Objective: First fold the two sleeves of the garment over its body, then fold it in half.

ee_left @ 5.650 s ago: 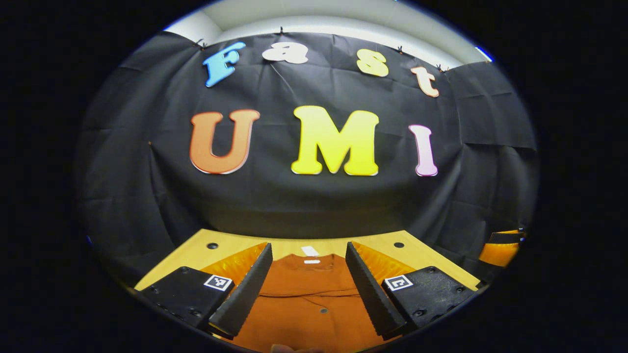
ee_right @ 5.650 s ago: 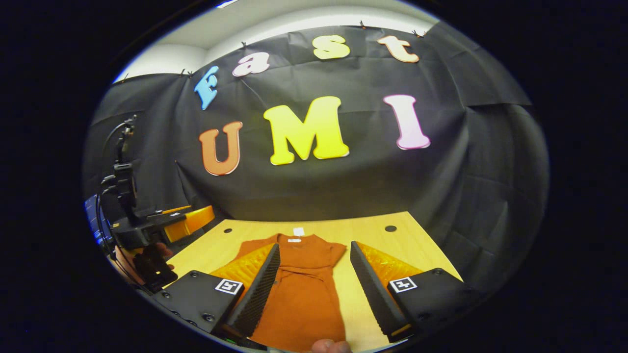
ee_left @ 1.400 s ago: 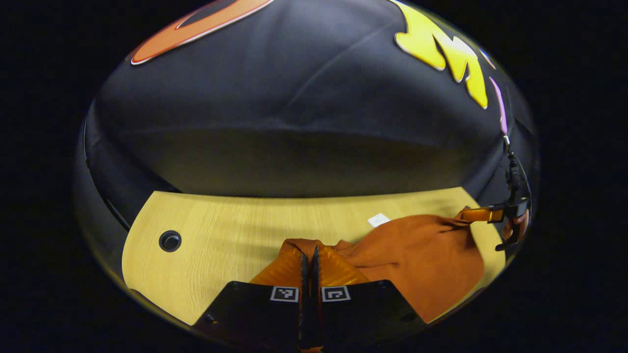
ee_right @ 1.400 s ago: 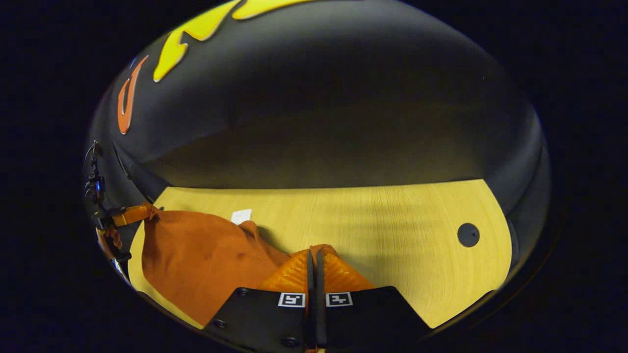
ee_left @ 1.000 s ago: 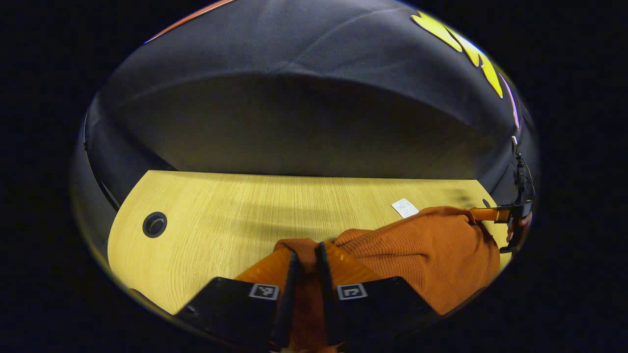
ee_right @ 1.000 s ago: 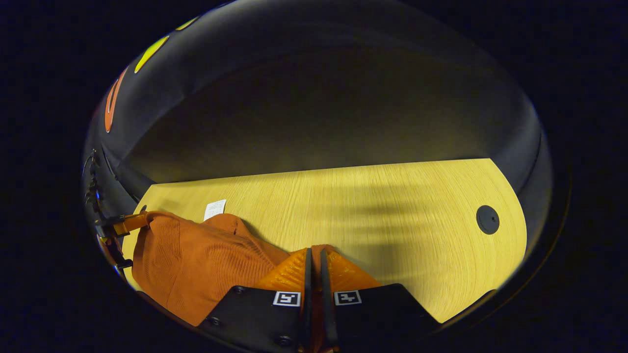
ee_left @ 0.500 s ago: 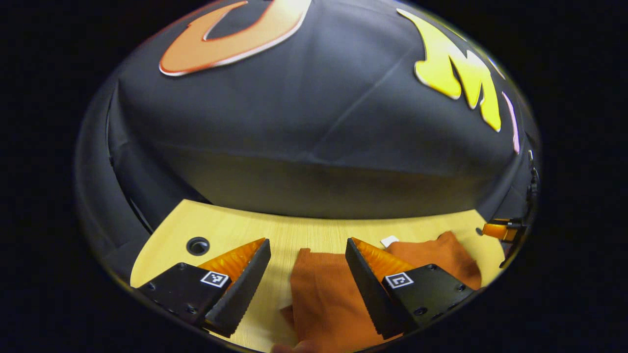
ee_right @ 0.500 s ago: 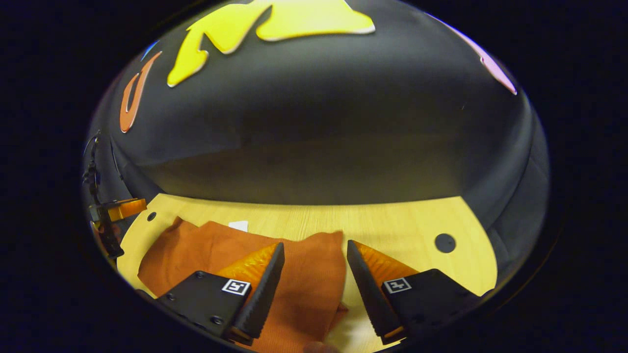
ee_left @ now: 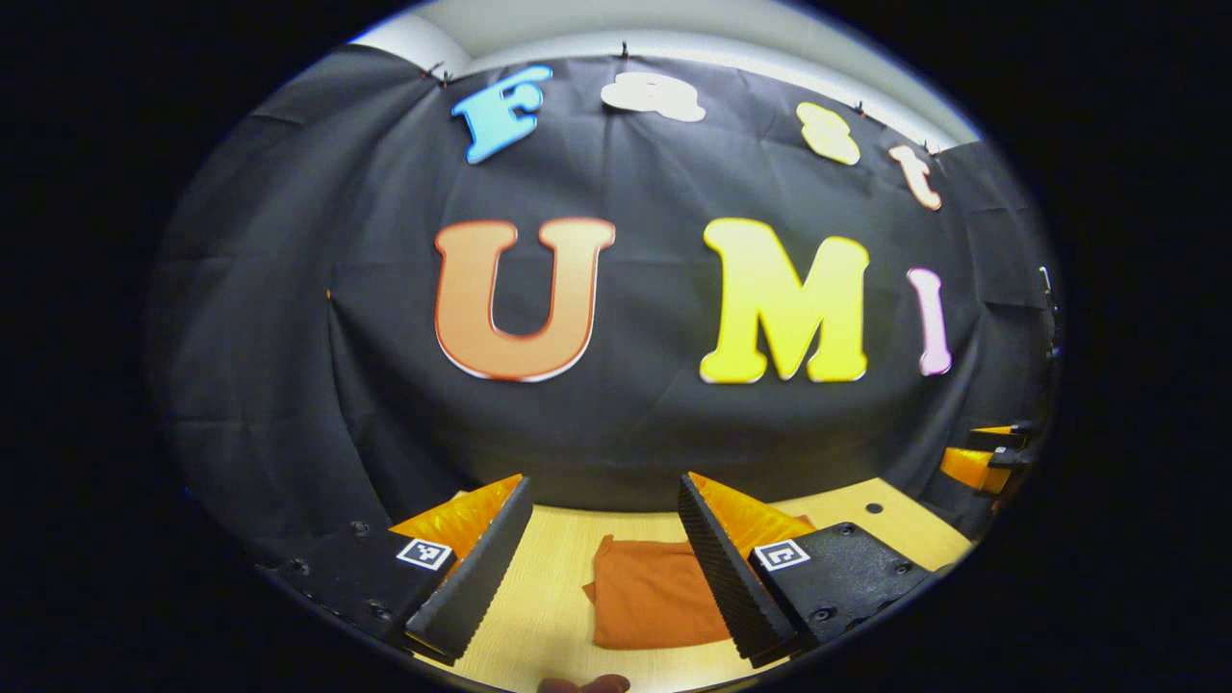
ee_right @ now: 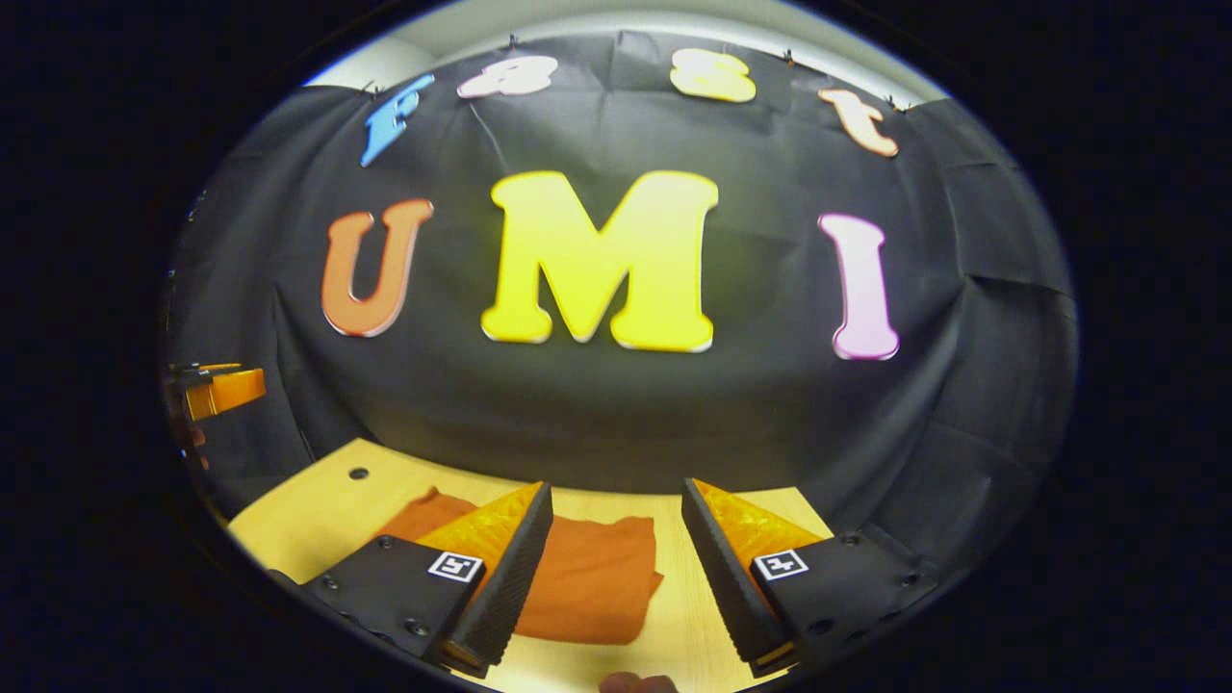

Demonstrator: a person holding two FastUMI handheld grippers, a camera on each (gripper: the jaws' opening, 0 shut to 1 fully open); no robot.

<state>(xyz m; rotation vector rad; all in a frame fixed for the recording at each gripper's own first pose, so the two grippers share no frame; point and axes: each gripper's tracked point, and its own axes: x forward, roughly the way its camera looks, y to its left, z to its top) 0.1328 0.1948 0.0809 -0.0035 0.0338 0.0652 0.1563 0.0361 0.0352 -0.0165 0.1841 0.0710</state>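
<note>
A rust-orange knit garment (ee_left: 650, 592) lies folded into a compact flat rectangle on the light wooden table (ee_left: 539, 616). In the left gripper view my left gripper (ee_left: 602, 563) hangs open above it, jaws wide apart, nothing between them. In the right gripper view the folded garment (ee_right: 587, 577) sits low and left of centre, partly behind one finger. My right gripper (ee_right: 616, 568) is open too, raised above the table with nothing held. The other gripper (ee_right: 217, 390) shows far off at the left edge of the right gripper view.
The table (ee_right: 318, 510) has a small round cable hole (ee_right: 358, 474) near its back left, and another hole (ee_left: 873, 507) shows at the right of the left gripper view. The black cloth wall hangs close behind the table. A fingertip (ee_right: 635, 683) shows at the bottom edge.
Both grippers were shut on the garment's edge, carried it over in a fold, then opened and let go. Both have since lifted and pulled back, leaving the garment folded flat.
</note>
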